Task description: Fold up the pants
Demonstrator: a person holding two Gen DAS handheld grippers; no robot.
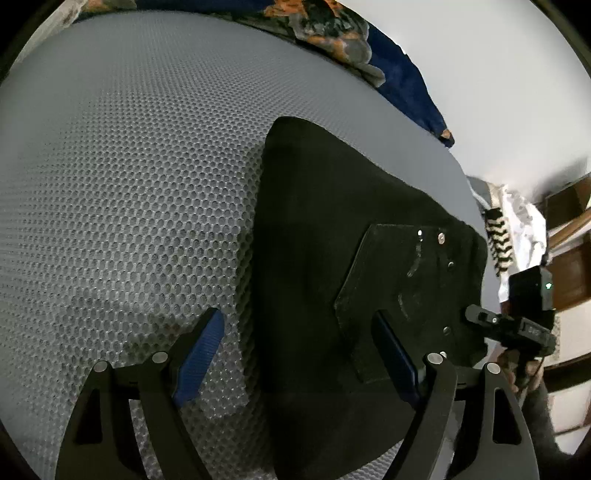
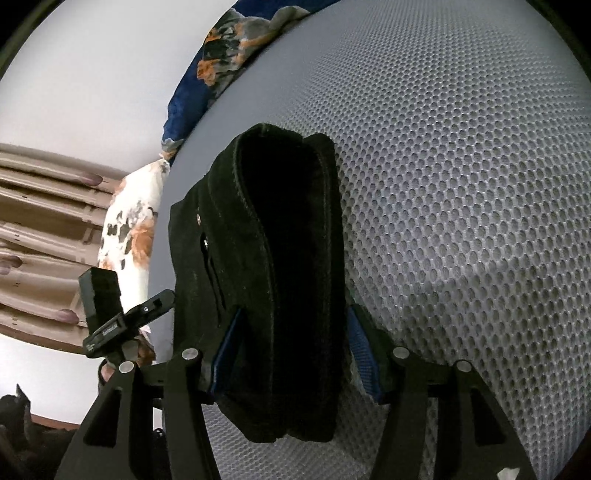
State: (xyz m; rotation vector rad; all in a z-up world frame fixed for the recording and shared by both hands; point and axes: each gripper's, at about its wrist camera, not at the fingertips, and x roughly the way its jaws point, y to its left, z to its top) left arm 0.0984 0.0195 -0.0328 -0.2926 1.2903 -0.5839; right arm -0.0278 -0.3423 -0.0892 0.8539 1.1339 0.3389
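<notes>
Black pants [image 1: 332, 229] lie folded on the right part of a grey honeycomb-mesh mattress [image 1: 129, 184], a back pocket [image 1: 406, 288] facing up. My left gripper [image 1: 297, 354] hovers open over the pants' left edge. One blue pad [image 1: 199, 354] is above the mesh and the other is above the cloth. In the right wrist view a thick folded end of the pants [image 2: 280, 258] fills the gap of my right gripper [image 2: 295, 347]. Both blue pads [image 2: 229, 343] touch the fabric. The bundle rests against the mattress [image 2: 461, 184].
A dark blue flowered blanket [image 1: 332, 33] lies bunched at the mattress's far edge. A flowered white pillow [image 2: 129, 221] and brown wooden furniture [image 2: 44, 221] stand beyond the mattress side. The other gripper's body [image 2: 110, 317] is close beside the pants.
</notes>
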